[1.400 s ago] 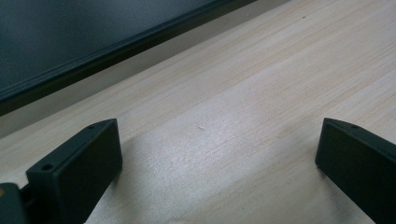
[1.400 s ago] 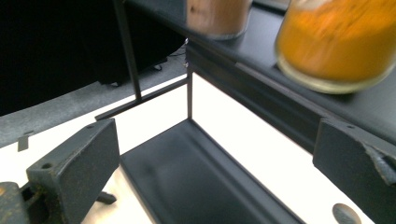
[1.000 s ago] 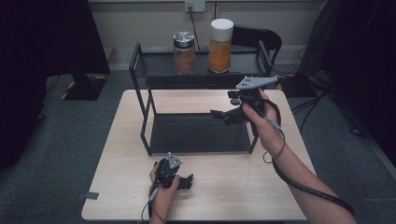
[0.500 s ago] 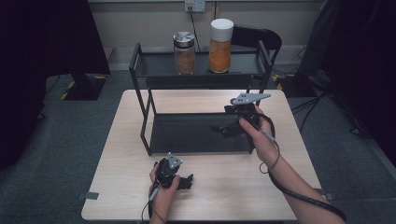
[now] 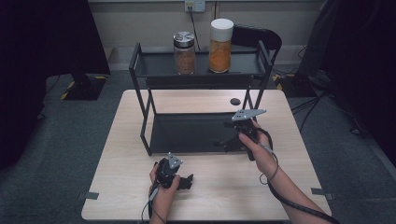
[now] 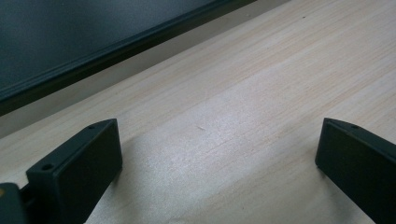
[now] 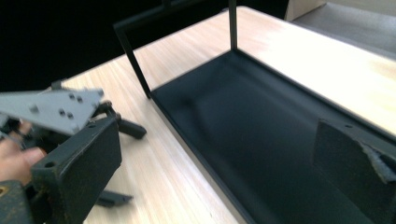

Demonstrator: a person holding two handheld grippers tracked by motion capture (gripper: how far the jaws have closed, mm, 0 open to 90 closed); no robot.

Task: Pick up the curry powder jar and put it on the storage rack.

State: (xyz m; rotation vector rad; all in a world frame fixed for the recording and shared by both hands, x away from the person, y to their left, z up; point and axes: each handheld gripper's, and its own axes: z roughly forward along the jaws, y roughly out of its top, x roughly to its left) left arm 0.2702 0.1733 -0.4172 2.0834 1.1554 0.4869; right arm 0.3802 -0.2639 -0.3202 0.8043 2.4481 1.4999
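Note:
A black two-tier rack (image 5: 145, 122) stands on the light wooden table (image 5: 126, 126). Its top shelf carries a silver-lidded jar of brown contents (image 5: 184, 52) and a taller white-lidded jar of orange contents (image 5: 221, 39). My right gripper (image 5: 224, 140) hovers open at the front right of the bare lower shelf (image 7: 261, 130), jaws pointing left. In the right gripper view my right gripper (image 7: 215, 154) has its jaws wide apart with nothing between them. My left gripper (image 5: 187, 180) rests open on the table before the rack. The left gripper view has the left gripper (image 6: 219, 140) over bare wood.
A small dark round mark (image 5: 235, 101) lies on the table behind the rack's right leg. A black chair (image 5: 261, 37) stands beyond the rack, and grey carpet (image 5: 70, 140) surrounds the table. The right gripper view catches the left gripper's grey plate (image 7: 56, 109).
My right gripper has come down and toward me, from beside the rack's upper right post to the lower shelf's front right edge. The left gripper has stayed put.

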